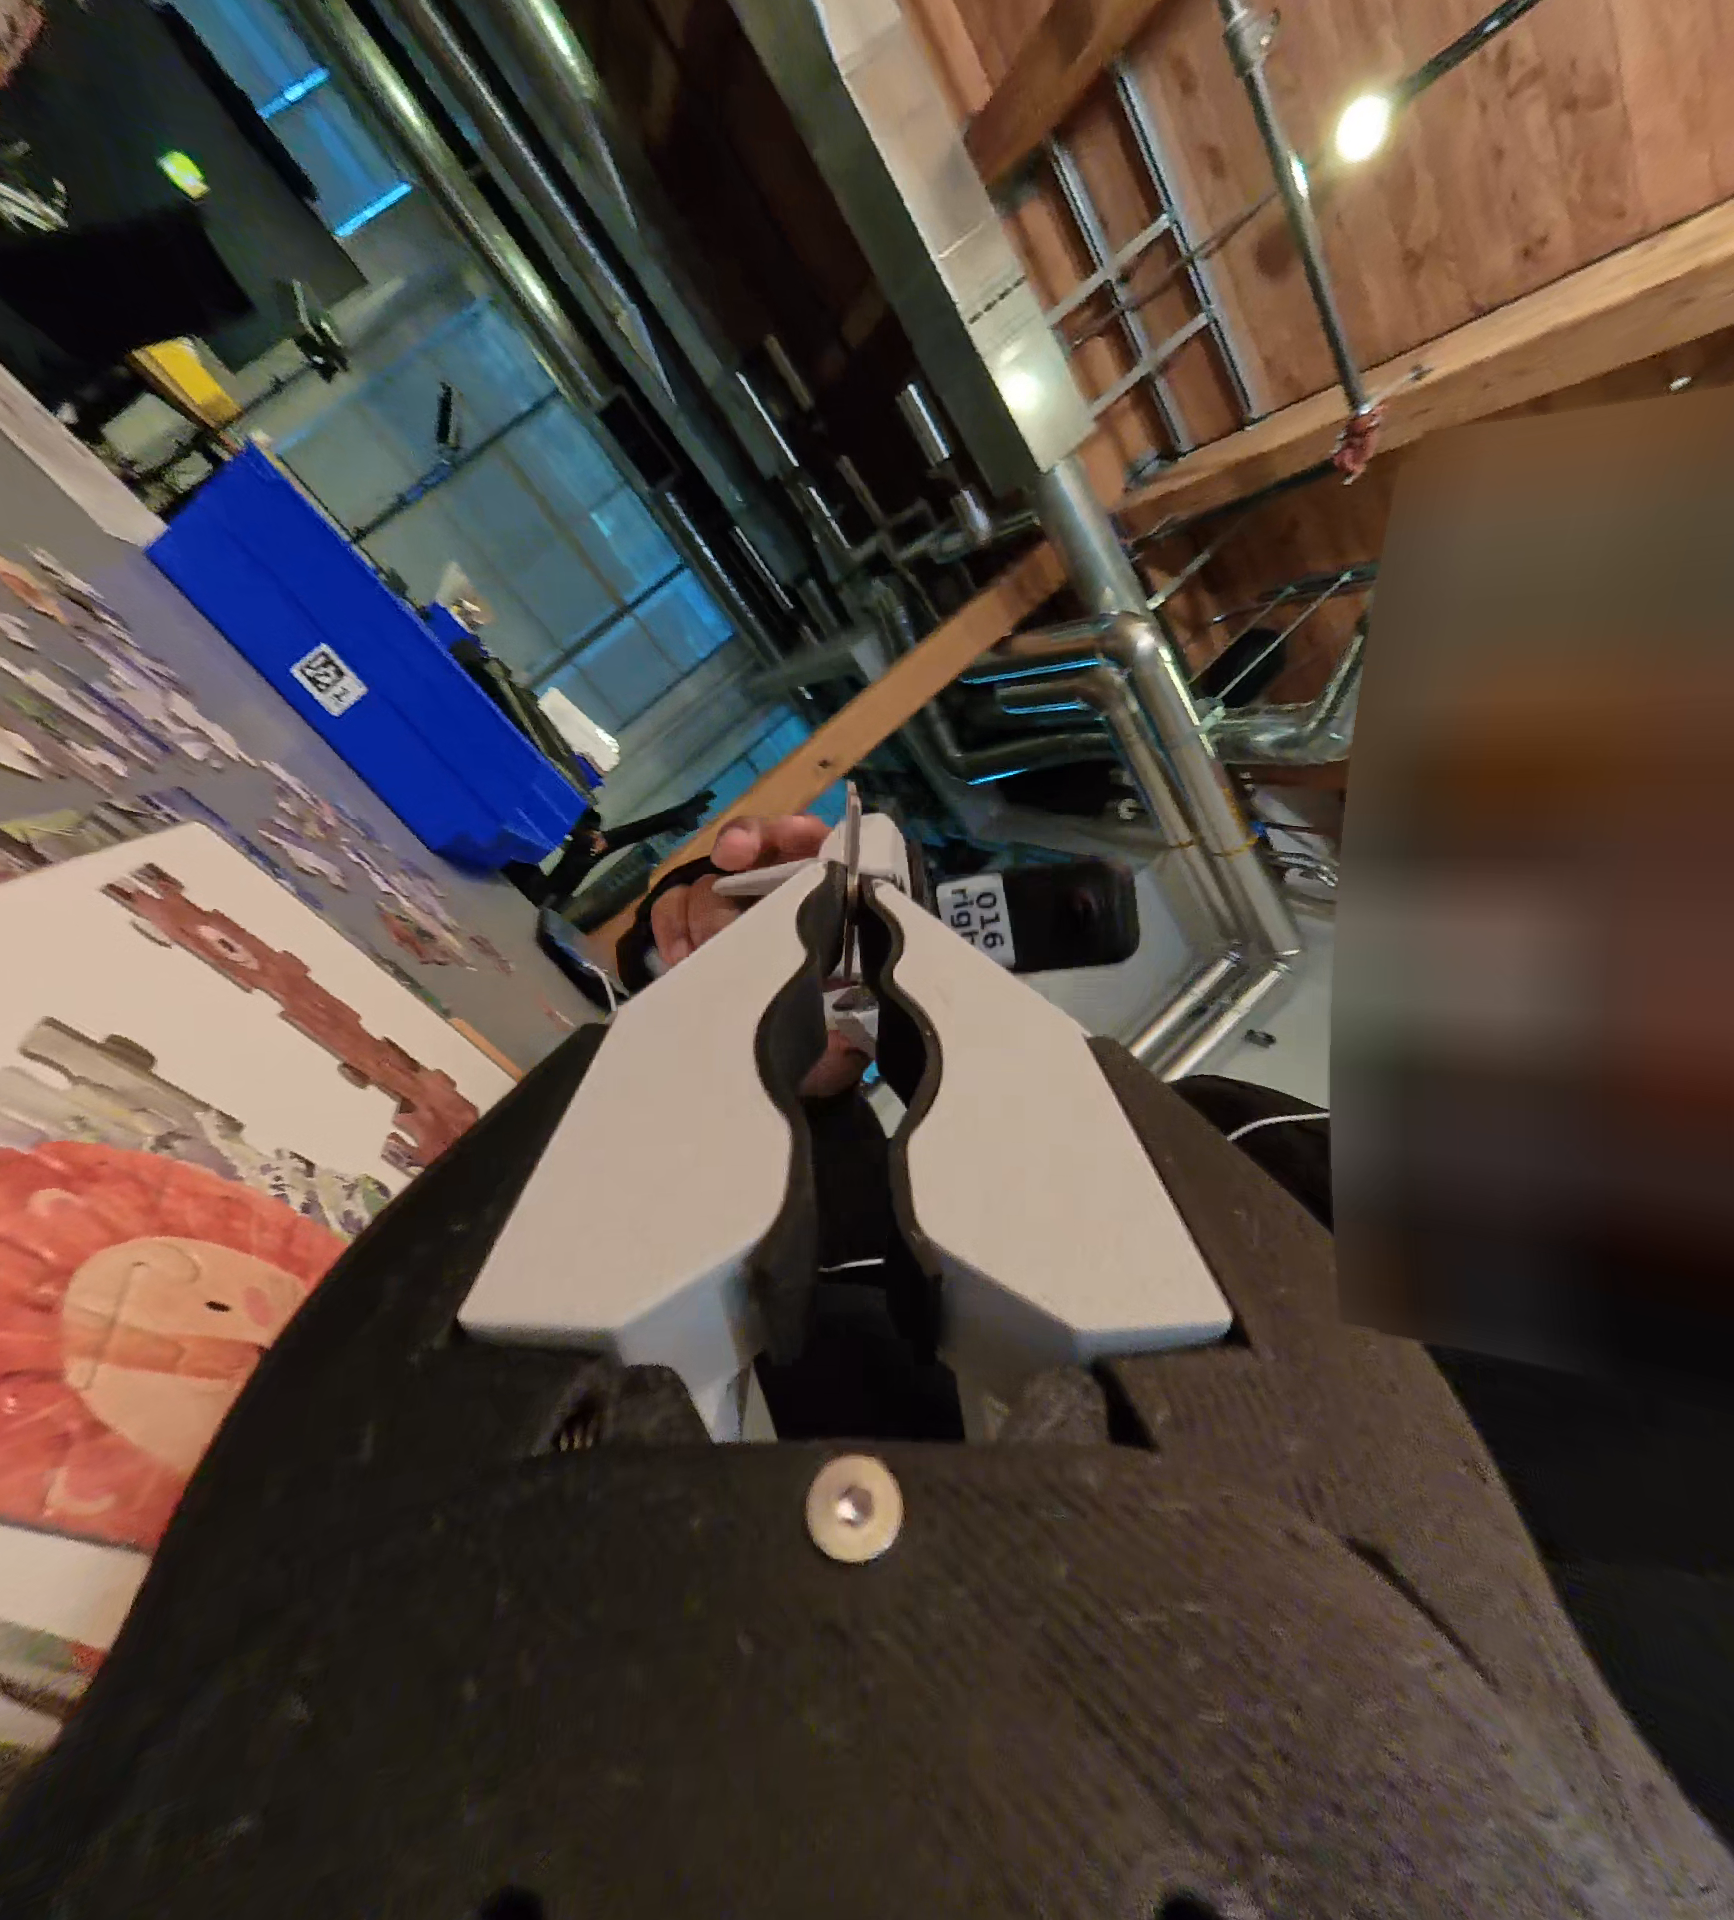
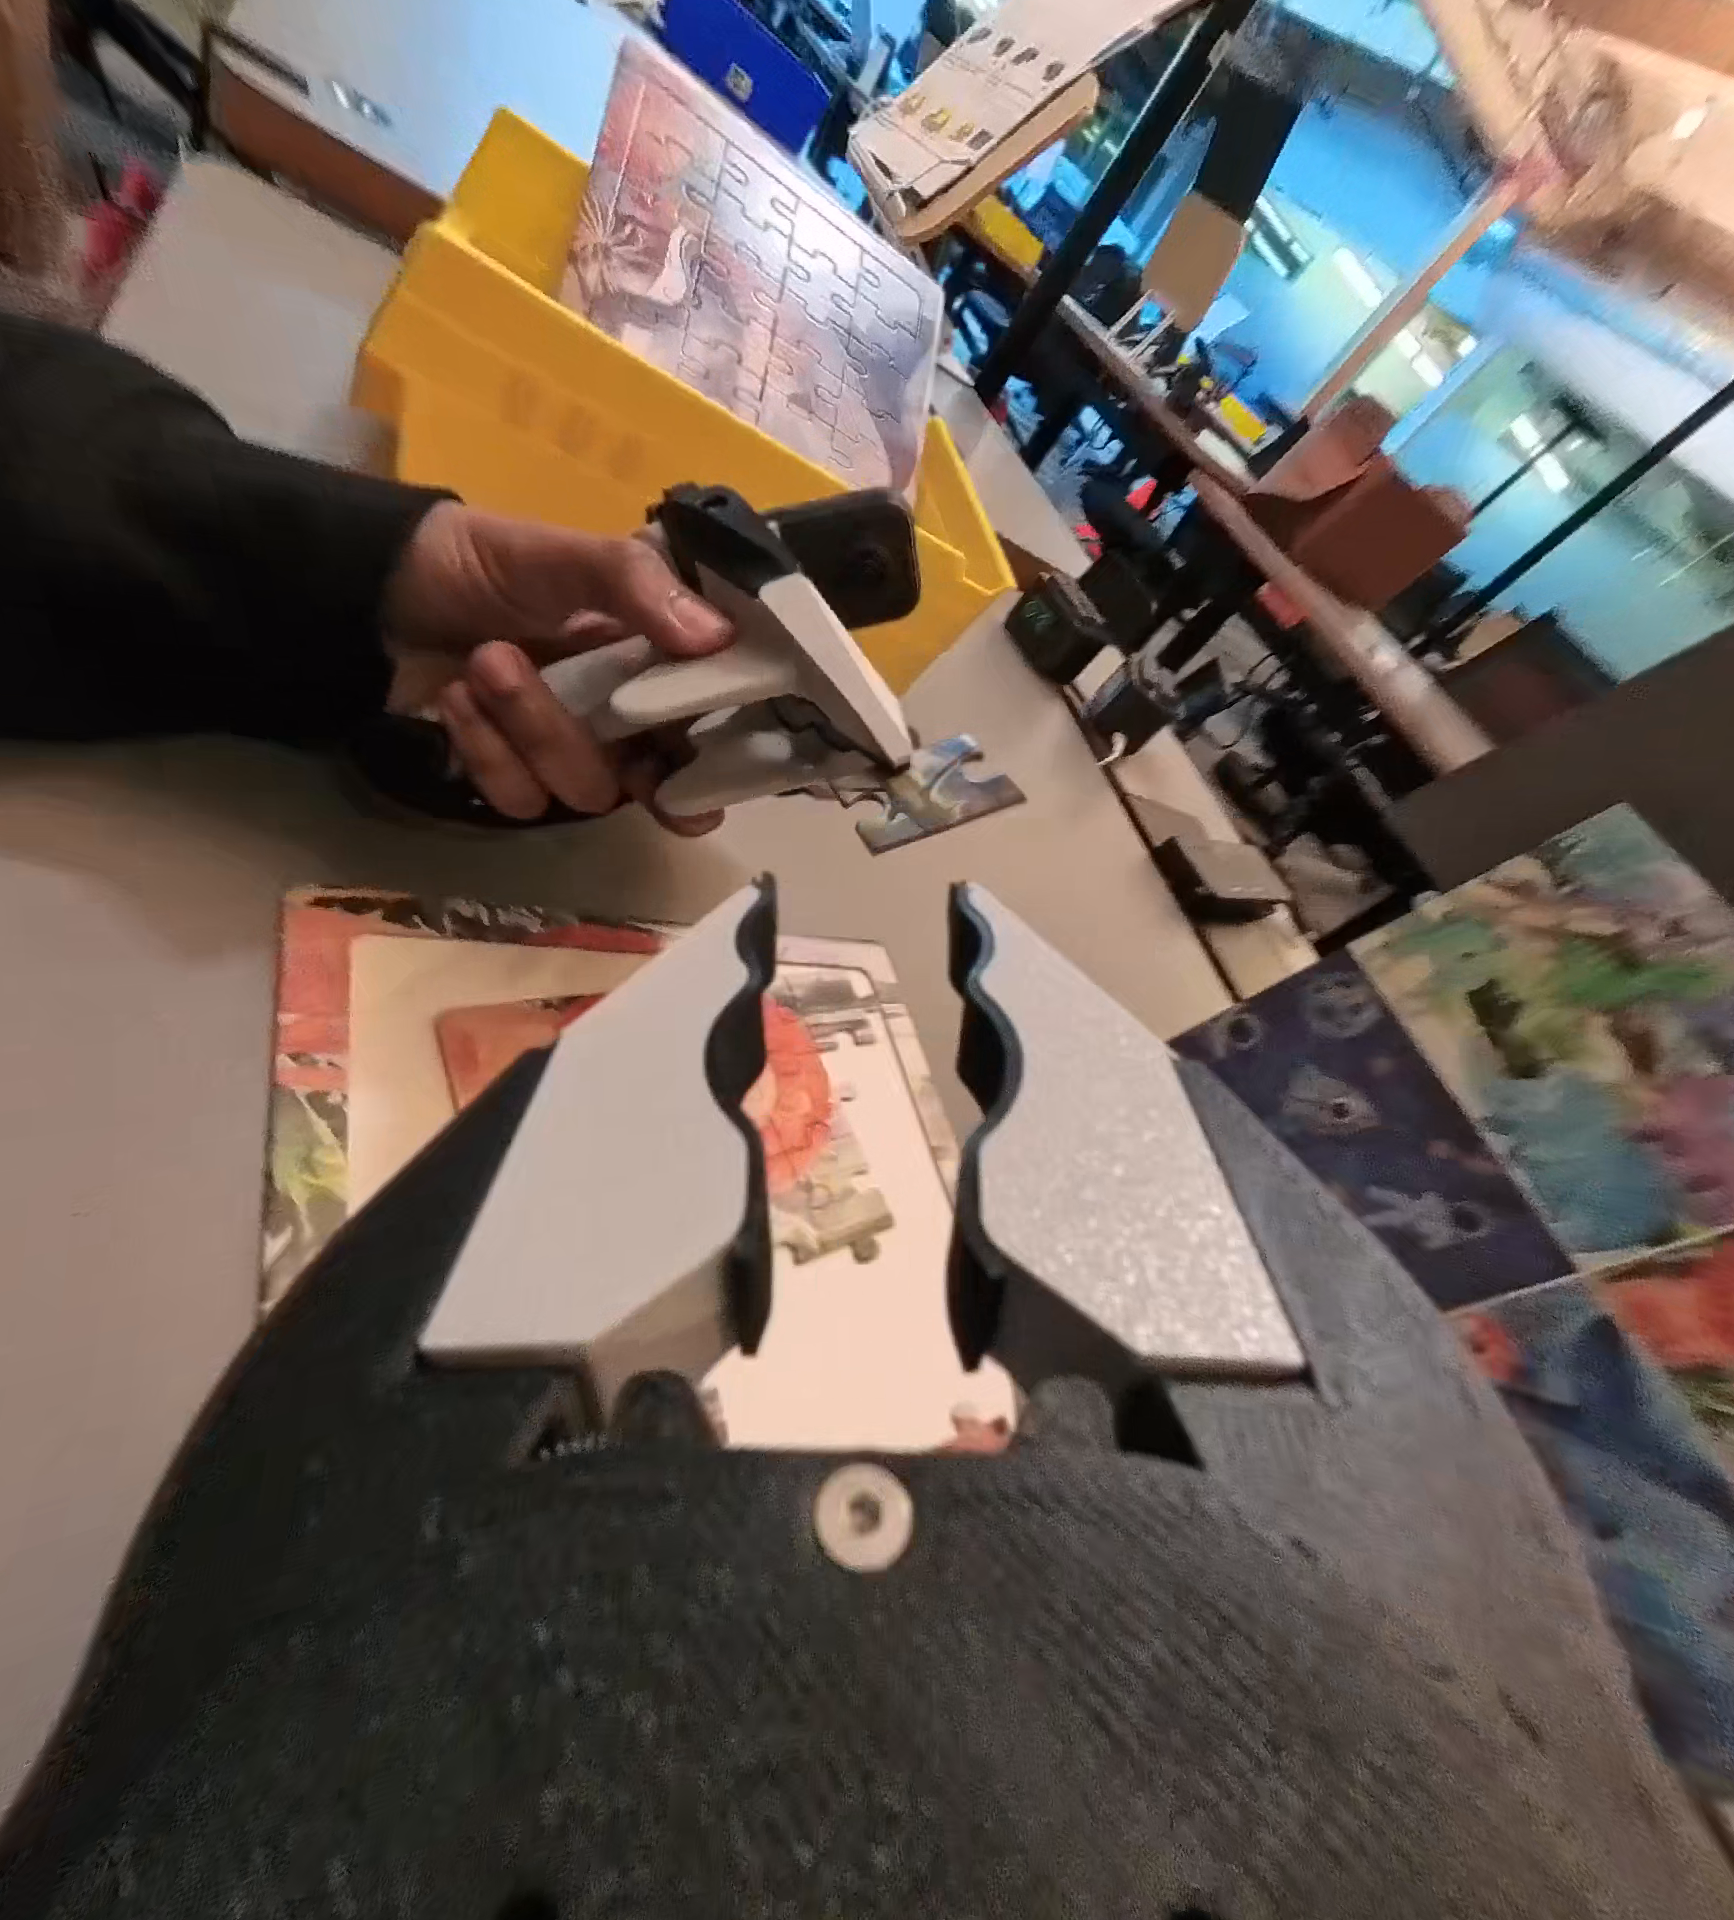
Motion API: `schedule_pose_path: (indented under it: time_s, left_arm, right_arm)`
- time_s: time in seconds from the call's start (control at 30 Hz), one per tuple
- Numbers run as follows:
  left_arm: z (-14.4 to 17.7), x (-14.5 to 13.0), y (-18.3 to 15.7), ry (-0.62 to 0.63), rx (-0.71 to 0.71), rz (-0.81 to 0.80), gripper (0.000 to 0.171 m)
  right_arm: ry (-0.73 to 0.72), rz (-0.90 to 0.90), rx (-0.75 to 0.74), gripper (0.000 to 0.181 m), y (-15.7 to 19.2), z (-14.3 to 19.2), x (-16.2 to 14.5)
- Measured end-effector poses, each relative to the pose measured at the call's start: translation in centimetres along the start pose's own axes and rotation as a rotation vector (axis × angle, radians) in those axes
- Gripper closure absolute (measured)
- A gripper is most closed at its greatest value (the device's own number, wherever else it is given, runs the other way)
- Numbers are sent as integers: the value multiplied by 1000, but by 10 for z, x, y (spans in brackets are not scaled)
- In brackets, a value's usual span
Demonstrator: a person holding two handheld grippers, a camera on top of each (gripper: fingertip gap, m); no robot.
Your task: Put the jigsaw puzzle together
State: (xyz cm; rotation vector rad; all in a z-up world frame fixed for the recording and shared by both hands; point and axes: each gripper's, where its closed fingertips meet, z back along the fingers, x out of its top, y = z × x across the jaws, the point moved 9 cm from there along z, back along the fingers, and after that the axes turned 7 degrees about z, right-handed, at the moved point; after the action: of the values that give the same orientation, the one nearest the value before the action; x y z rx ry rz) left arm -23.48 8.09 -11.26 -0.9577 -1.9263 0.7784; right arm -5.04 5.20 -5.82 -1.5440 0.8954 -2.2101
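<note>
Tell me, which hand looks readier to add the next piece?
Probably the left: the left gripper is shut on a puzzle piece, while the right gripper is open and empty above the puzzle board.

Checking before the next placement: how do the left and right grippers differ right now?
The left gripper is shut on a puzzle piece; the right gripper is open and empty. The left is lifted off the puzzle board; the right points down over it. Both have grey fingers with black wavy pads.

orange lion puzzle [image 1: 104,1320] on white tray [image 1: 42,935]; yellow bin [image 2: 530,395]; blue bin [image 1: 375,665].
</note>
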Motion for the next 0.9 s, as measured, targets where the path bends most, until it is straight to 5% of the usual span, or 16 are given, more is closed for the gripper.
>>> schedule_pose_path:
  time_s: [0.2, 0.53, 0.73, 0.9]
  left_arm:
    - [1, 3, -2, -40, 33, -35, 171]
    - [5, 7, -3, -86, 81, -78, 171]
    - [6, 7, 1, -74, 182, -103, 171]
    - [5, 6, 6, -53, 232, -88, 171]
  right_arm:
    - [-5, -84, -21, 131, -14, -18, -4]
    - [-31, -38, 50, 174, -25, -36, -12]
    - [-48, 70, 53, 141, -30, -39, -24]
    - [-24, 68, 92, 156, -26, -47, -35]
